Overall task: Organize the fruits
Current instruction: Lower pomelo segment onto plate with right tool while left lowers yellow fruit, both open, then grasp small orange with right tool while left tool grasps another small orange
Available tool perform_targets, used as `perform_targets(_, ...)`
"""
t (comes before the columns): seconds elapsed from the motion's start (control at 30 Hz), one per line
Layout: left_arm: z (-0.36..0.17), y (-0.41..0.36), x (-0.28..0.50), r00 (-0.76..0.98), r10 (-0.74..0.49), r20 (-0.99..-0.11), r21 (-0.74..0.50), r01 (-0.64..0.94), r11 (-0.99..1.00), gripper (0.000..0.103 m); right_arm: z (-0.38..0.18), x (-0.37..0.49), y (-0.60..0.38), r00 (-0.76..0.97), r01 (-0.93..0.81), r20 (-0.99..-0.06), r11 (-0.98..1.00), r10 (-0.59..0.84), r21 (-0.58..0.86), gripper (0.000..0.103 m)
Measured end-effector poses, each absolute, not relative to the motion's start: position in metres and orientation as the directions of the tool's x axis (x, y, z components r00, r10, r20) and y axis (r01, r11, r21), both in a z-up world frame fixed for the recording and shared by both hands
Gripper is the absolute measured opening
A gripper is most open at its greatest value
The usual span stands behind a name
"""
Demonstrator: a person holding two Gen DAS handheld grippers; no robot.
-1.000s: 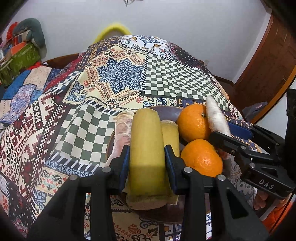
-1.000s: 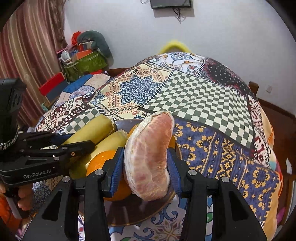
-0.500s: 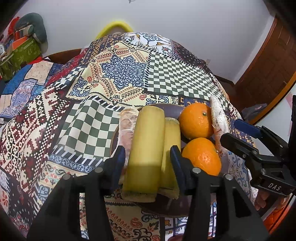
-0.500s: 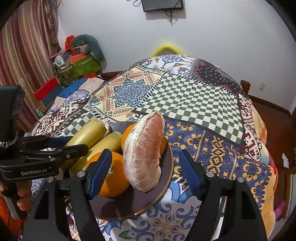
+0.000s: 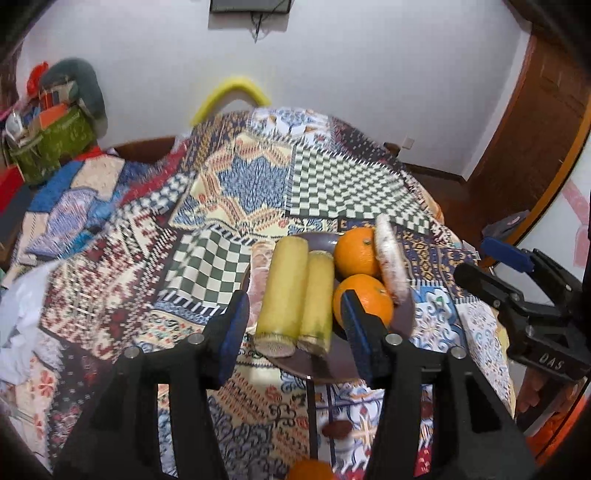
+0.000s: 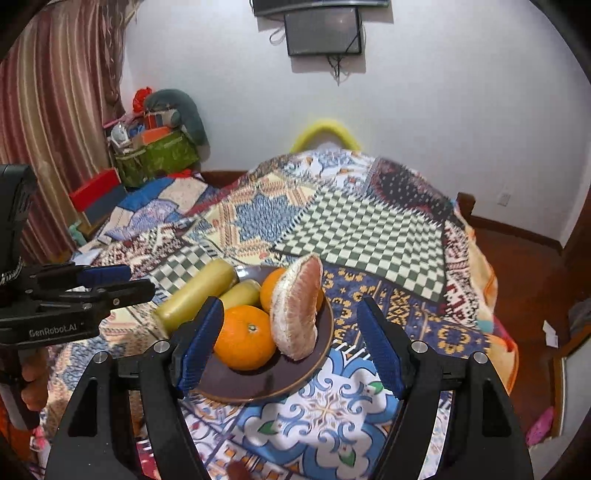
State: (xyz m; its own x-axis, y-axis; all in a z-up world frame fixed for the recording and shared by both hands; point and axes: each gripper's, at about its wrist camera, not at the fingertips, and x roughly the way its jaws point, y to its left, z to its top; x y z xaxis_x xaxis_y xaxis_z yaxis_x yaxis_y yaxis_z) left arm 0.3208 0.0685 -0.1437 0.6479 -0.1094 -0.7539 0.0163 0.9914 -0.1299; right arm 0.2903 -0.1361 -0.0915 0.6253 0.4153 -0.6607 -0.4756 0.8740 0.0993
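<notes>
At the near edge of the left wrist view, an orange fruit [image 5: 310, 472] was cut off, only its top showing. The patchwork cloth [image 5: 110, 266] was motion-blurred at far left. A pinkish piece [image 5: 258, 280], possibly a pomelo segment, lay mostly hidden behind the yellow stalks [image 5: 284, 291]. The right wrist view's wall screen [image 6: 323, 31] was cropped at top.

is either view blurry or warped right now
Left wrist view: motion blur smears the patchwork cloth, while the oranges stay fairly sharp. Right wrist view: crisper plate and pomelo segment, far cloth slightly smeared. Both show fisheye bending with dark corners.
</notes>
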Motion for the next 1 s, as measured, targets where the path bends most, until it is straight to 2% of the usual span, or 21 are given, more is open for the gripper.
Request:
perform_targets(0.07, -0.132, 0.066, 0.308, 0.67, -0.101, -0.735, -0.115, 0.022, 0.993, 0.06, -0.08, 0.28, -0.139, 0.642, -0.473, -0.644, 0.876, 0.416, 0.095, 0.072)
perform_targets(0.27, -0.1, 0.059, 0.268, 0.723, -0.087, -0.685, -0.087, 0.037, 0.996, 0.061, -0.052, 0.249, -0.147, 0.693, -0.461, -0.59, 0.884, 0.414, 0.079, 0.08)
perform_targets(0.53, -0.082, 0.051, 0.219, 0.763, -0.074, -0.642, -0.066, 0.041, 0.997, 0.067, -0.042, 0.209, -0.158, 0.726, -0.436, -0.552, 0.895, 0.41, 0.091, 0.082)
perform_targets(0.77, -0.092, 0.047, 0.19, 0.754, -0.062, -0.654, -0.057, 0.032, 0.998, 0.067, -0.05, 0.185, -0.164, 0.718, -0.429, -0.565, 0.898, 0.405, 0.099, 0.083)
perform_targets(1.0, -0.12, 0.05, 0.182, 0.712, -0.045, -0.7, -0.055, 0.009, 0.998, 0.068, -0.074, 0.168, -0.16, 0.679, -0.435, -0.616, 0.895, 0.4, 0.101, 0.082)
